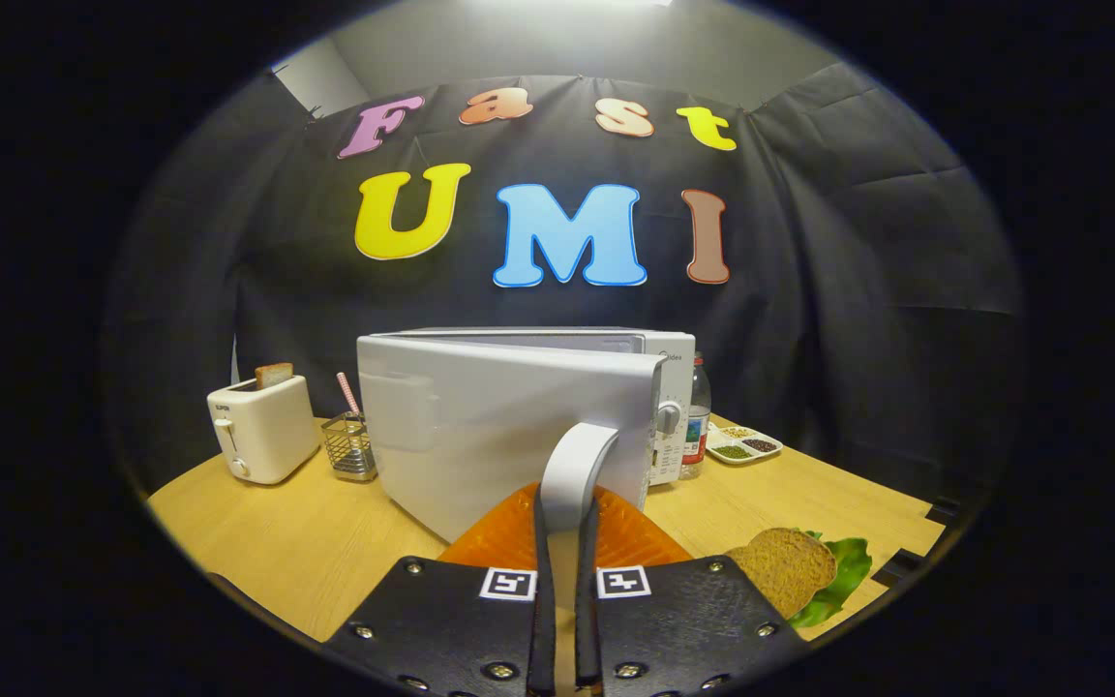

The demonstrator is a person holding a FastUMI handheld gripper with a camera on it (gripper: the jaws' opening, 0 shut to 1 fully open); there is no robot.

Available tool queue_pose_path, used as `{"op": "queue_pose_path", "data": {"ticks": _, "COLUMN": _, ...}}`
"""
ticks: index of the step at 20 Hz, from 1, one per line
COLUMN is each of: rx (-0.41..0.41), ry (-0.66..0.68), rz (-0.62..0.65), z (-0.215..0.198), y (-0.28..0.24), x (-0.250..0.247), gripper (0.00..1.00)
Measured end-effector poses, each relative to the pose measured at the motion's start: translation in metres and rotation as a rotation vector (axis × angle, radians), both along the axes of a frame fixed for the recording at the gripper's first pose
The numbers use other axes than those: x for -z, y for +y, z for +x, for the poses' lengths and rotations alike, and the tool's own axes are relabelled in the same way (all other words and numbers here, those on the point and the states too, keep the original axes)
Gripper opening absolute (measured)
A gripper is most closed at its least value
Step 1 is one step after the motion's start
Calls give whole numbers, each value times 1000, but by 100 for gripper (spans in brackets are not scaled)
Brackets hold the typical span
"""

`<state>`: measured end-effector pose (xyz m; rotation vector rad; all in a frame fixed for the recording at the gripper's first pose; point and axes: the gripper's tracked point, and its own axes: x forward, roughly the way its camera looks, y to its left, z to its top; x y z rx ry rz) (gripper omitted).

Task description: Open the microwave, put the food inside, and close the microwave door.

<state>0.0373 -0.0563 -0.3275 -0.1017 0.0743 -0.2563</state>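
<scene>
The white microwave (pixel 567 341) stands on the wooden table (pixel 306 542) straight ahead. Its door (pixel 480 436) is swung partly out toward me, hinged on the left. The curved pale door handle (pixel 572 465) runs down between my fingers, and my gripper (pixel 565 528) is shut on it. The control knobs (pixel 669 418) show just right of the door's free edge. The food, a slice of brown bread (pixel 785 566) on a green lettuce leaf (pixel 843 571), lies on the table to the right of my fingers. The door hides the microwave's inside.
A cream toaster (pixel 262 426) holding a toast slice stands left of the microwave, with a small wire basket (pixel 349 445) beside it. Behind the microwave's right side are a bottle (pixel 699 407) and a white tray of spices (pixel 743 445).
</scene>
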Motion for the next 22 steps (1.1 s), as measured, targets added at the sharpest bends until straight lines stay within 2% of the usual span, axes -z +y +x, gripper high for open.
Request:
{"op": "queue_pose_path", "data": {"ticks": 5, "rx": -42, "ry": -37, "rz": -17, "z": -26, "y": 64, "x": 8, "gripper": 11}}
{"op": "queue_pose_path", "data": {"ticks": 10, "rx": -170, "ry": -53, "rz": -25, "z": -41, "y": 139, "x": 19, "gripper": 11}}
{"op": "queue_pose_path", "data": {"ticks": 14, "rx": -225, "ry": -93, "rz": -18, "z": -62, "y": 195, "x": 23, "gripper": 11}}
{"op": "queue_pose_path", "data": {"ticks": 17, "rx": -331, "ry": -118, "rz": -73, "z": -68, "y": 251, "x": 27, "gripper": 11}}
{"op": "queue_pose_path", "data": {"ticks": 22, "rx": -397, "ry": -99, "rz": -98, "z": -62, "y": 281, "x": 38, "gripper": 11}}
